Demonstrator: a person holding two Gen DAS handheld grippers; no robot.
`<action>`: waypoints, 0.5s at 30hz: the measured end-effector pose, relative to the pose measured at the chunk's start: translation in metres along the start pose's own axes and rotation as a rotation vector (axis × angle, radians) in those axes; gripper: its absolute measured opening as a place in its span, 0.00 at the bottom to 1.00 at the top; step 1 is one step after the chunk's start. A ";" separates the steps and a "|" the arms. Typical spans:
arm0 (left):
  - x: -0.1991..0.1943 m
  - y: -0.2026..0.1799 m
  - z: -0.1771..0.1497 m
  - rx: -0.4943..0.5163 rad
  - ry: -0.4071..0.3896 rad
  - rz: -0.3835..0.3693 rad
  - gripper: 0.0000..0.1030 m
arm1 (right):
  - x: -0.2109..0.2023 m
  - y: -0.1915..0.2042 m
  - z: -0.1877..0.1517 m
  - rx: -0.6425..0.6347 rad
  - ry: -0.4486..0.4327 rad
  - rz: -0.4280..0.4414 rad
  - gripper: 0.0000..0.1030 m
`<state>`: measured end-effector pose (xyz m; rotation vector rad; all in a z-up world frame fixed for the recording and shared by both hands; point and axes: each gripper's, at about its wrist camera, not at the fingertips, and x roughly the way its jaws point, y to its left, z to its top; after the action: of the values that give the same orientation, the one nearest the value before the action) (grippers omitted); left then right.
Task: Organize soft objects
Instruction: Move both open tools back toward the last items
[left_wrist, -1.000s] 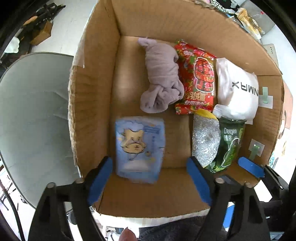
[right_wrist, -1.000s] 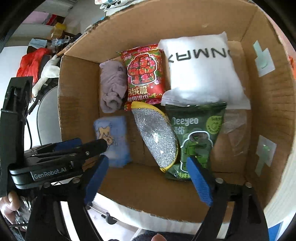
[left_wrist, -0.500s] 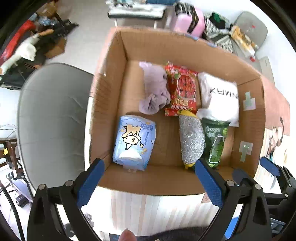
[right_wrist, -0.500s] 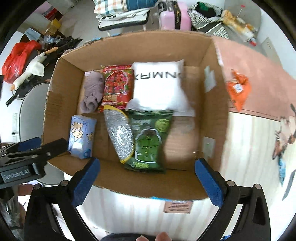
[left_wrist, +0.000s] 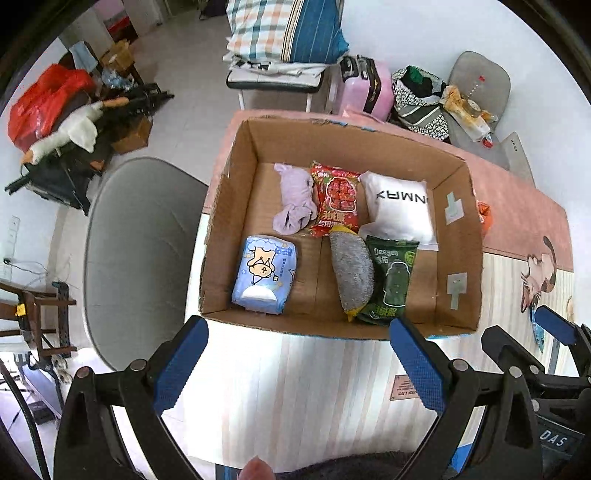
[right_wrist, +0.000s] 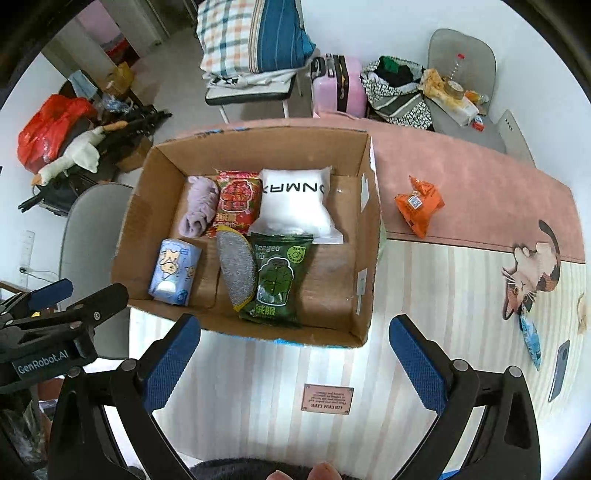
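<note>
- While you are holding both grippers — left (left_wrist: 297, 356) and right (right_wrist: 295, 354) — spread wide and gripping nothing above the table (right_wrist: 461, 295), six soft items are lying inside the box (right_wrist: 364, 295): tissues (left_wrist: 264, 273), cloth (left_wrist: 295, 201), red pack (left_wrist: 338, 199), white pouch (left_wrist: 400, 206), sponge (left_wrist: 352, 273), green pack (left_wrist: 391, 280).
- Judging by that, you are nearing the end — an orange pack (right_wrist: 419, 205) is lying on the pink mat (right_wrist: 480, 195), outside the box.
- A blue packet (right_wrist: 530, 338) at the right edge is looking too distorted to identify.

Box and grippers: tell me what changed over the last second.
Both grippers, left and right, pulled up and back out of the box, open and empty. The blue tissue pack, just let go, has settled flat near the left wall. The other five items stayed put.
</note>
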<state>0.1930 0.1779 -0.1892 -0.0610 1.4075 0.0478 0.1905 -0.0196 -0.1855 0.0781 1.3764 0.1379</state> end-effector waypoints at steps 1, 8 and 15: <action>-0.004 -0.003 -0.001 0.006 -0.008 0.003 0.97 | -0.004 -0.002 -0.002 0.005 -0.001 0.017 1.00; -0.026 -0.047 0.006 0.107 -0.048 0.052 0.97 | -0.027 -0.046 -0.007 0.076 -0.032 0.090 1.00; -0.023 -0.167 0.034 0.403 -0.141 0.154 0.97 | -0.030 -0.175 -0.025 0.227 0.005 -0.082 1.00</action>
<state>0.2341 0.0140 -0.1589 0.3787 1.2556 -0.1026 0.1699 -0.1980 -0.1851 0.2105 1.3935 -0.0873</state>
